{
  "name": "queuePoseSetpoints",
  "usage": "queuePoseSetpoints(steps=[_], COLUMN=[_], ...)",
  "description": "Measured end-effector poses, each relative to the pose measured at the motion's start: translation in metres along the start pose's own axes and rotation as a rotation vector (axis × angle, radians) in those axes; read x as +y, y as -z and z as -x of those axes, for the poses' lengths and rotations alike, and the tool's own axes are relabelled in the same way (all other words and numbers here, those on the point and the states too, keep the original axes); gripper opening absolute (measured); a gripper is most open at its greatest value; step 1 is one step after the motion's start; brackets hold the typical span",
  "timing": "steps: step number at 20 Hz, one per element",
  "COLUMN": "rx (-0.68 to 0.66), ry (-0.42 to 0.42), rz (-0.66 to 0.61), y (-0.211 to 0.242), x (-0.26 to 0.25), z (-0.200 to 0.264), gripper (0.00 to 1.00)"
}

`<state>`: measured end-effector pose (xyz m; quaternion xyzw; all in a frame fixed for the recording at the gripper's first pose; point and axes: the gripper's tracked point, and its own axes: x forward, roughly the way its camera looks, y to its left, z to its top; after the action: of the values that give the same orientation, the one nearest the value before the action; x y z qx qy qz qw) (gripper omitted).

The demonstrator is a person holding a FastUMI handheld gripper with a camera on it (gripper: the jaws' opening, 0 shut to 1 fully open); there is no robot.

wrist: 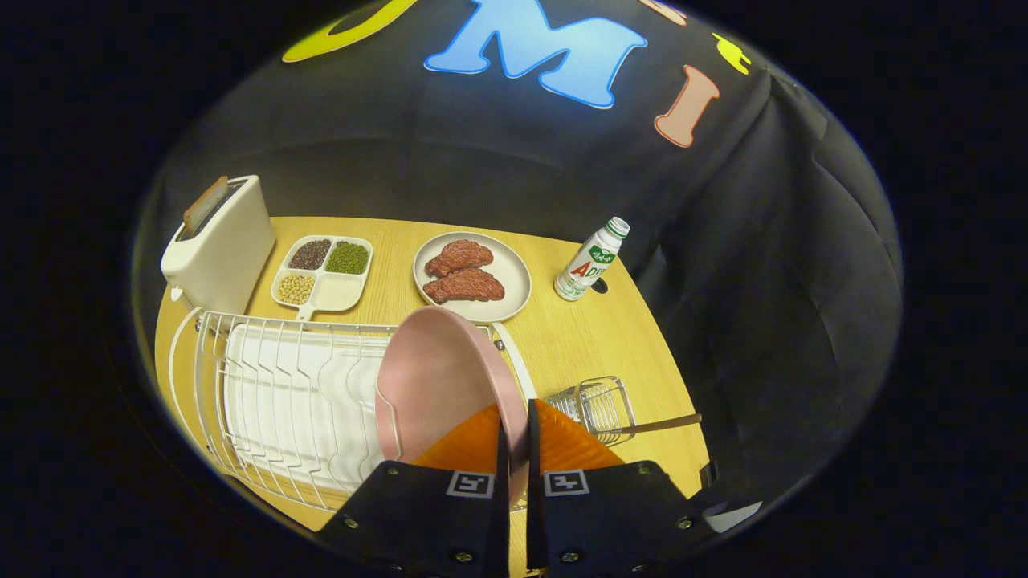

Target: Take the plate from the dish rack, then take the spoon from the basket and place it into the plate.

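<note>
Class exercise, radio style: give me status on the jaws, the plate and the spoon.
Gripper shut on the pink plate, jaws pinching its rim. Plate upright at the dish rack. Spoon handle sticking out of the wire basket beside the rack. Nothing blocking.

Plate: pink, smooth, satin sheen, clamped between ridged fingers of gripper. Dish rack: white coated wire, glossy. Basket: bare metal wire, shiny. Table: light wood grain, matt. Toaster: cream, smooth plastic look. Bottle: glossy plastic. Wall: black cloth, matt, creased.
</note>
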<state>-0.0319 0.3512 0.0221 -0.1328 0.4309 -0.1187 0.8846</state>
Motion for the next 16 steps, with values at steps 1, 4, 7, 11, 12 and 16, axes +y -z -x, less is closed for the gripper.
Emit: queuePoseSetpoints(steps=[1,4,7,11,12,16], rx=[0.007,0.019,0.036,0.031,0.021,-0.08], ry=[-0.007,0.016,0.03,0.053,0.061,0.146], rz=[0.004,0.04,0.081,0.106,0.118,0.184], y=[-0.001,-0.011,-0.015,-0.016,-0.019,-0.045], x=[0.0,-0.007,-0.005,-0.004,-0.005,-0.021], z=[0.0,0.007,0.014,0.018,0.021,0.033], gripper=[0.05,0.05,0.05,0.05,0.05,0.05])
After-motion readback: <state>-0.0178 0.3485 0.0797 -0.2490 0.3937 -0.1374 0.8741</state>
